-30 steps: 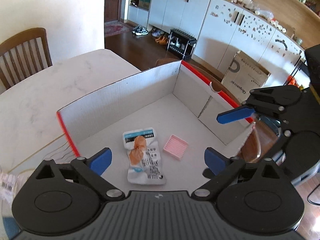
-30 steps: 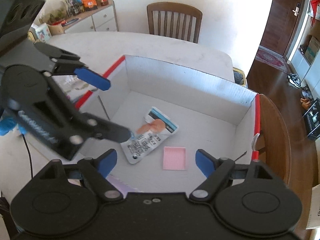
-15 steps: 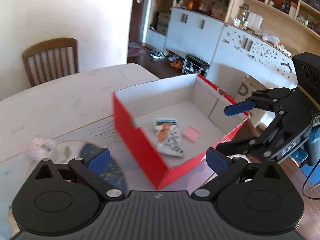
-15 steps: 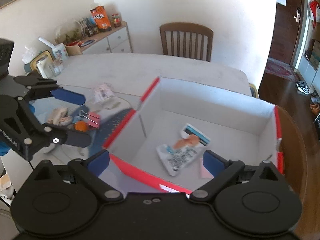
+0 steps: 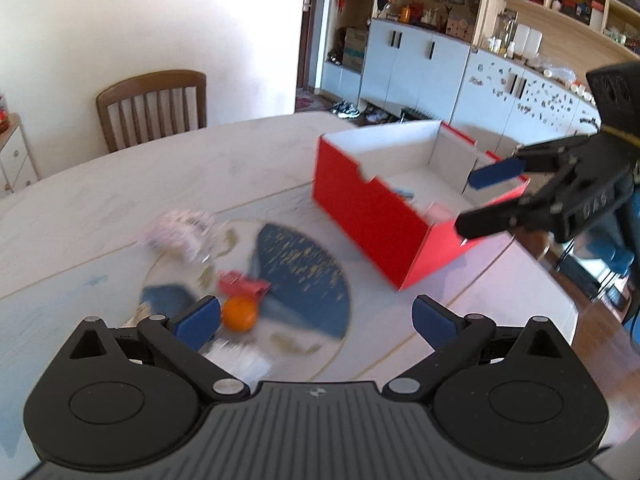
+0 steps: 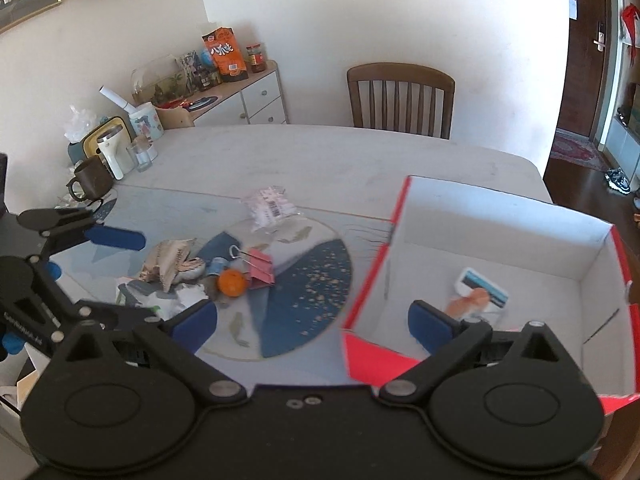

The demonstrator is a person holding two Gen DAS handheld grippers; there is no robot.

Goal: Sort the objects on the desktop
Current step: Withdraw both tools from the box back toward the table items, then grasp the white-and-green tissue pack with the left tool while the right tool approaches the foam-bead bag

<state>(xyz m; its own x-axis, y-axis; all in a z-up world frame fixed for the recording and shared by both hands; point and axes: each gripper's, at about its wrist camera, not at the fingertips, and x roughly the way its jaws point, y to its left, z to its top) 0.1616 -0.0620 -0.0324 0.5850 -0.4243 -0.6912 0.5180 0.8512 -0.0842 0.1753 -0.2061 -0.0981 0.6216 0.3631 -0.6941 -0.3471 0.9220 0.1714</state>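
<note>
A red box [image 5: 372, 208] with white inner walls [image 6: 500, 216] stands at the right of the table and holds a snack packet [image 6: 480, 292]. On a round blue-patterned mat [image 6: 304, 296] lie an orange [image 6: 231, 283] [image 5: 239, 313], a pink binder clip [image 6: 260, 266] [image 5: 244, 286], crumpled wrappers [image 6: 172, 260] and a clear barcoded packet [image 6: 270, 208] [image 5: 180, 232]. My left gripper [image 5: 316, 318] [image 6: 120, 276] is open and empty above the mat, near the orange. My right gripper [image 6: 314, 322] [image 5: 486, 196] hangs over the box's near corner, its jaws opening with nothing between them.
A wooden chair [image 6: 400, 98] [image 5: 152, 108] stands at the table's far side. A brown mug [image 6: 90, 180], a white bottle and glasses crowd the far left corner. A sideboard with snack bags lines the wall. Cabinets and dark floor lie beyond the box.
Both grippers have drawn back from inside the box and swung left toward the pile on the mat. The right gripper's jaws have spread wider. The packet and pink pad stay in the box.
</note>
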